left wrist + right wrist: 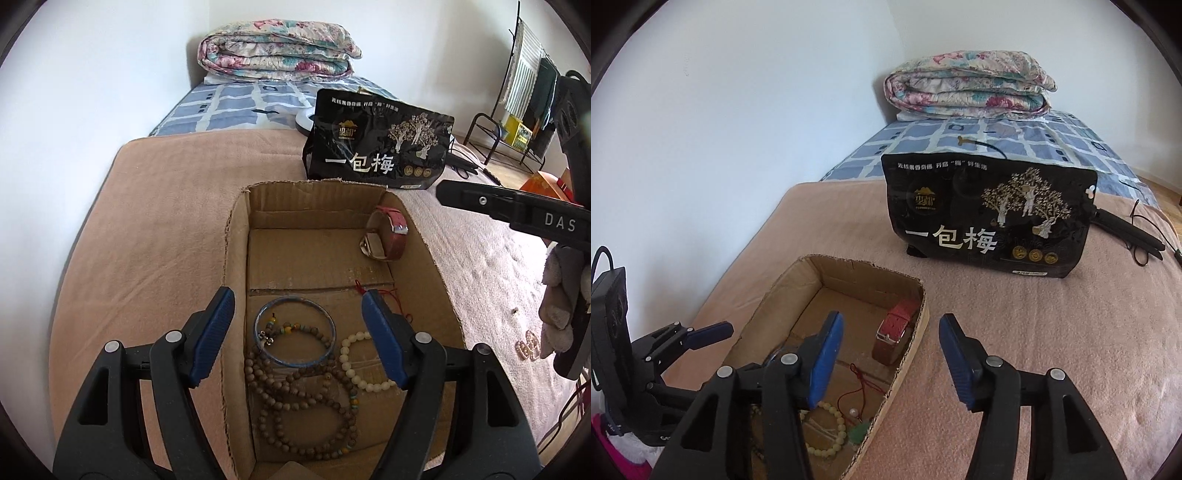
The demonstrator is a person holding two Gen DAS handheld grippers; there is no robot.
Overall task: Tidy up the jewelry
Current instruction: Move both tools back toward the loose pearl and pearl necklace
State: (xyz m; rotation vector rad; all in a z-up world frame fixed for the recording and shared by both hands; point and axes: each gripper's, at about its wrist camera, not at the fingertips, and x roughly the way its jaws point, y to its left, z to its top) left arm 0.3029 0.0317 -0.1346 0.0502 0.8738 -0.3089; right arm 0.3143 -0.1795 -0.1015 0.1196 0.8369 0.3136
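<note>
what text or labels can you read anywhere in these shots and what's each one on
"一包梅": large pale characters on the front of the black snack bag.
"DAS": white letters on the right tool's black finger, seen from the left wrist view; more letters may be cut off.
Line of small white characters along the bag's top edge: only "梅" in quotes is legible, the rest is too small.
Gold logo, three gold seals and white sticker on the bag: too small to read.

The open-topped brown cardboard box can be entered from above; bare floor is left at its far left end. Its near end is crowded by a brown wooden bead string and a blue bangle. Beyond it, passage is blocked by an upright black snack bag.
</note>
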